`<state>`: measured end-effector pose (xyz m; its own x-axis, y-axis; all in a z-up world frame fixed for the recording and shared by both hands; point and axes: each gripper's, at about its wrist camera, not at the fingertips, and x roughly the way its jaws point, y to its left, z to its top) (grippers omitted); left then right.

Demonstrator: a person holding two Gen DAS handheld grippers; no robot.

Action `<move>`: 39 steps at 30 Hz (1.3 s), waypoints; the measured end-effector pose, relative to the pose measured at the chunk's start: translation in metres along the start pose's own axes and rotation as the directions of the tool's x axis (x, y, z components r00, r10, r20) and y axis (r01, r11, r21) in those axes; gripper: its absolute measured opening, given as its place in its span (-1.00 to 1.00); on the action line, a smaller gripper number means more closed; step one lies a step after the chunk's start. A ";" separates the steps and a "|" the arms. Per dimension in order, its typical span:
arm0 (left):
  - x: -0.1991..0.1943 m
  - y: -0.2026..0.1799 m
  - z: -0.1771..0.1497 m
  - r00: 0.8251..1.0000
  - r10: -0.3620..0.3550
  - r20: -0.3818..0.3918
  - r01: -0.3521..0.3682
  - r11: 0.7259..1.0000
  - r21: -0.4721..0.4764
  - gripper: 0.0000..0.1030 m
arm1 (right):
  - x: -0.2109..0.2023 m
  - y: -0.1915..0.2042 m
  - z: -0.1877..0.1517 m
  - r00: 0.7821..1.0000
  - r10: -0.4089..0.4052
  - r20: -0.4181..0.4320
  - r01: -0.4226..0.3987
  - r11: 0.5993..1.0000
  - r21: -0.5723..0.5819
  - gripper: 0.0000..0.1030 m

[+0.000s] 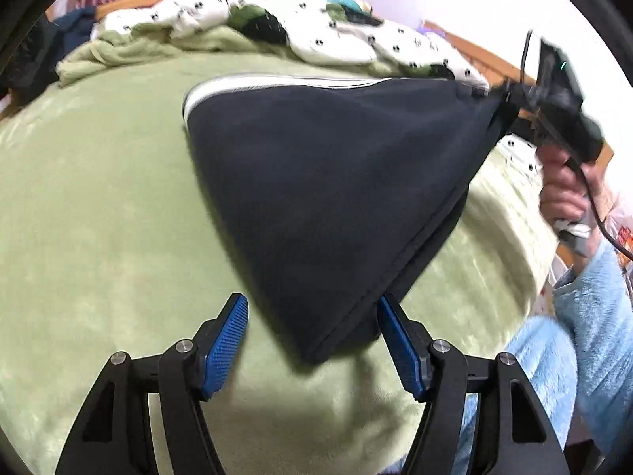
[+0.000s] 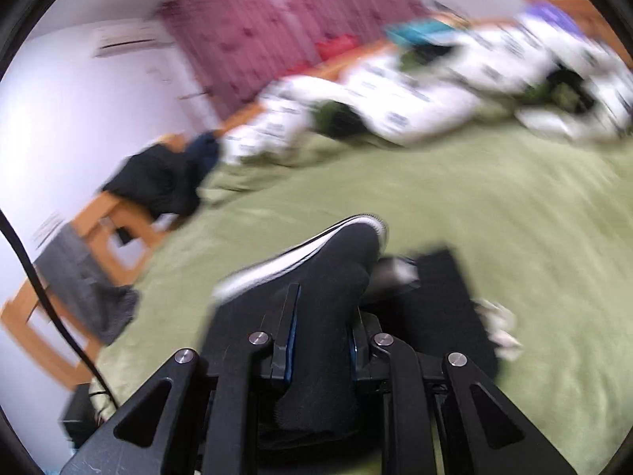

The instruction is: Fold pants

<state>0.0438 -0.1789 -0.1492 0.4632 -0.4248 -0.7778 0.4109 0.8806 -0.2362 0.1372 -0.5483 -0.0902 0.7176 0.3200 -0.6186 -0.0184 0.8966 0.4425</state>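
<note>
Dark pants (image 1: 328,198) lifted over green blanket (image 1: 99,217). Right gripper (image 2: 321,328) clamped on bunched cloth, pads mostly buried. Left gripper (image 1: 312,340) spread wide, gripping nothing. Right view motion-blurred; far bedding indistinct.

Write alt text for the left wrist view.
Dark pants with a white side stripe hang stretched above a green blanket, one end held by the right claw. The left claw is open around the lower corner; a rumpled white quilt lies behind.
</note>
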 end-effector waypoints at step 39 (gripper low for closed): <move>0.015 0.064 0.080 0.999 -0.031 -0.006 0.029 0.978 -0.208 0.17 | 0.062 -0.018 0.032 0.958 -0.226 -0.176 0.200 0.968 -0.153 0.33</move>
<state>0.1398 -0.1454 -0.1295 0.4452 -0.4507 -0.7737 0.2517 0.8922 -0.3749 0.2041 -0.5541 -0.1154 0.5688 0.1579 -0.8072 0.0192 0.9786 0.2050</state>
